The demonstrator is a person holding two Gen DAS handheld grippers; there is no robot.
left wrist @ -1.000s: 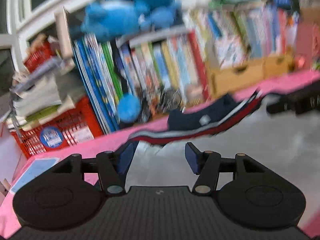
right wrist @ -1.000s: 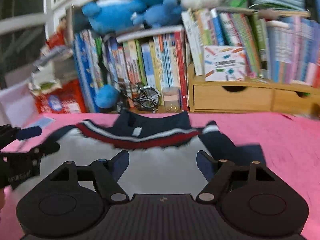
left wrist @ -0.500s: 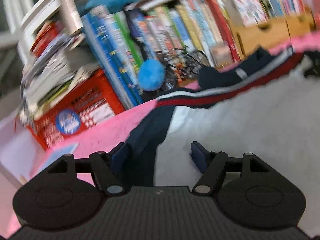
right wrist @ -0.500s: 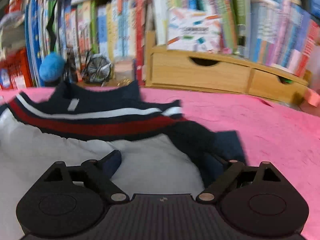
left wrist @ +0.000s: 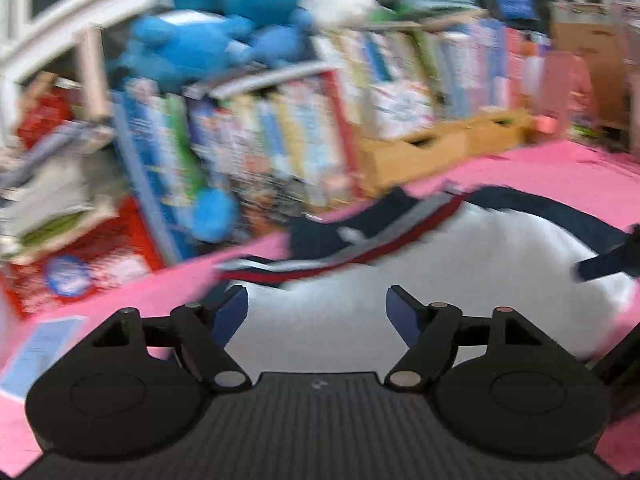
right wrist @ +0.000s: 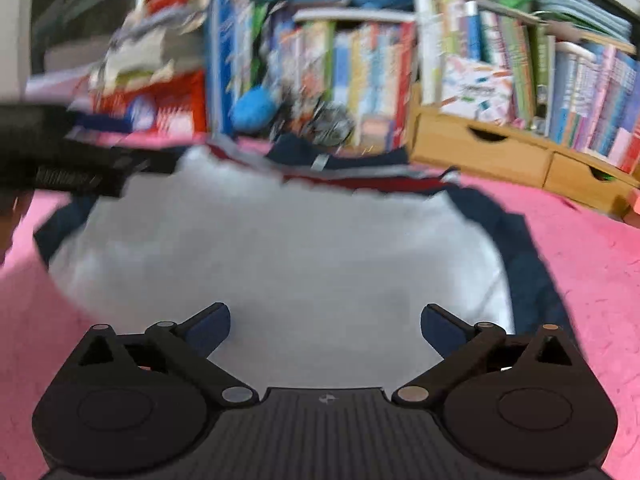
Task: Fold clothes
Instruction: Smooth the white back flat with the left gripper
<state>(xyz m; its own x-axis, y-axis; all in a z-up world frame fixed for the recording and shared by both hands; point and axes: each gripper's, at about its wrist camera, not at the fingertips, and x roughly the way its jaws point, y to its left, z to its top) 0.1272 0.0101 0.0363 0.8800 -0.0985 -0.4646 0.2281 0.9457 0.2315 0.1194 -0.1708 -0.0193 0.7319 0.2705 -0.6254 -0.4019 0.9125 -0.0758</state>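
A white shirt [right wrist: 280,248] with navy sleeves and a navy, white and red striped chest band lies flat on the pink cloth [right wrist: 592,264], collar toward the bookshelf. My right gripper [right wrist: 325,322] hovers over its lower white part, jaws opening wide, nothing between them. In the left wrist view the same shirt [left wrist: 460,264] spreads ahead; my left gripper [left wrist: 316,306] is above its left white part, jaws opening and empty. The left gripper [right wrist: 80,168] shows as a dark bar at the shirt's left shoulder, and the right gripper's finger [left wrist: 604,260] pokes in from the right edge.
A crowded bookshelf [right wrist: 360,64] with blue plush toys [left wrist: 208,44] on top runs along the back. Wooden drawers [right wrist: 500,152] stand at the back right, a red crate [left wrist: 76,264] at the left. A light blue card [left wrist: 40,348] lies on the pink cloth at the left.
Both grippers' jaws have spread wider. Both views have swung and pulled back over the shirt, so more of the white body lies ahead. The navy sleeve edge no longer sits by the left gripper's fingers.
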